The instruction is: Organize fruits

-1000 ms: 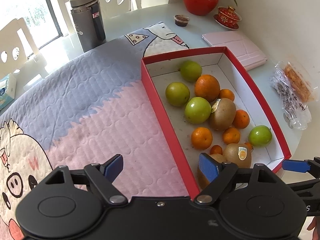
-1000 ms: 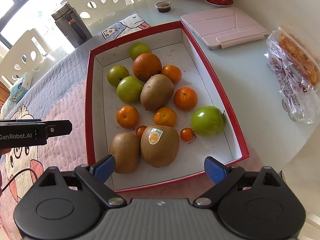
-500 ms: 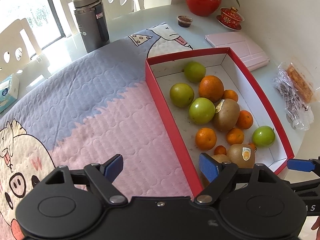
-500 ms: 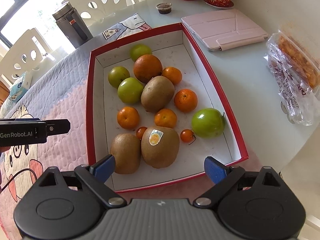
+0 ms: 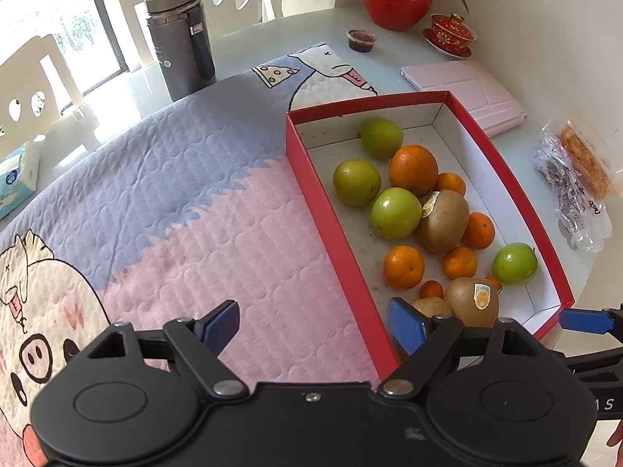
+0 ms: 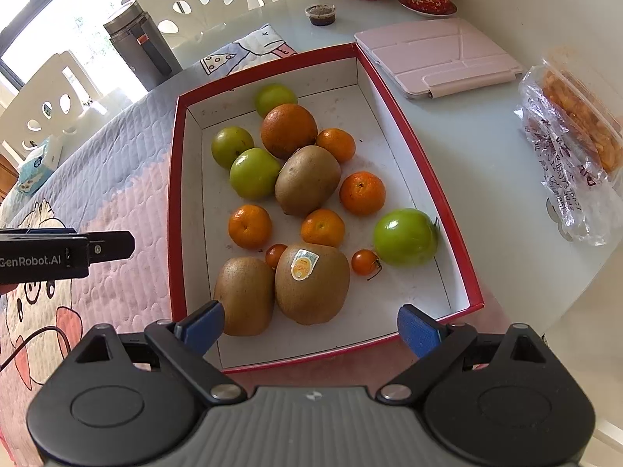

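A red box with a white inside holds mixed fruit: three kiwis, one with a sticker, a big orange, several mandarins, several green apples and small cherry tomatoes. My right gripper hangs open over the box's near edge, nothing between its fingers. My left gripper is open above the pink quilted mat, its right finger over the box's left wall. The same box and fruit show in the left wrist view, with the big orange near the far end.
A quilted cartoon mat covers the table left of the box. A grey thermos, a red plant pot, a red lidded teacup, a small dip cup, a pink tablet case and a snack bag stand around it. White chairs lie beyond.
The left gripper has drifted a little left and back, so the box sits further right in its view. The right gripper and the fruit have barely moved.
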Tool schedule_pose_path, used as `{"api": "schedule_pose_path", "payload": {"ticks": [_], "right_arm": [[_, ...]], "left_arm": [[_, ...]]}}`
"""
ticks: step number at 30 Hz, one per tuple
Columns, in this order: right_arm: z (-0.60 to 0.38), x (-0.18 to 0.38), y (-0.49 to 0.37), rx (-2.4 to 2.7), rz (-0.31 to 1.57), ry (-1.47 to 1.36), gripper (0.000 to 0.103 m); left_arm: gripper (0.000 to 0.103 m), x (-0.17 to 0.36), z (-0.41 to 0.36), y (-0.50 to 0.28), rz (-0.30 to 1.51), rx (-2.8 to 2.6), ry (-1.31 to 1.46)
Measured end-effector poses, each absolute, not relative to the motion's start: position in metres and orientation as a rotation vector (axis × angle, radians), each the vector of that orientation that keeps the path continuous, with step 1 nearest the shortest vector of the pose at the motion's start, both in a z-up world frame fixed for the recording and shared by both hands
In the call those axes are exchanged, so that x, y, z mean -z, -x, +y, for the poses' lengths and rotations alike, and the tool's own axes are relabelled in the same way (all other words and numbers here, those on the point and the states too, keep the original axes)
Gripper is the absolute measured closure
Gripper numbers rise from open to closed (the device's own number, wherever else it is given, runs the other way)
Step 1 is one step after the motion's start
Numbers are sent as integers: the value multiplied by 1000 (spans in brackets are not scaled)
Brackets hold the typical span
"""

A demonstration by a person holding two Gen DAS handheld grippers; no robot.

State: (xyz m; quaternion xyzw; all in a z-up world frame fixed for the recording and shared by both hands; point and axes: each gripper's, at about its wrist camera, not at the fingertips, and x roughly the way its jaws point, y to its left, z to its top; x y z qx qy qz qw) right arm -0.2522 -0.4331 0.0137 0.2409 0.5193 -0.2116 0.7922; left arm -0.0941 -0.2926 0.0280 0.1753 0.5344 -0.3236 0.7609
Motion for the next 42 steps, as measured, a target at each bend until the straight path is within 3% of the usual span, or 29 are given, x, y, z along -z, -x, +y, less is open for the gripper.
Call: {"api": "schedule_pose_path", "payload": {"ticks": [42], "right_arm": [[-426,-10,253,453,1119,-541,6]], "left_arm": [[4,-25,-284,92,1168,681,-399]]}}
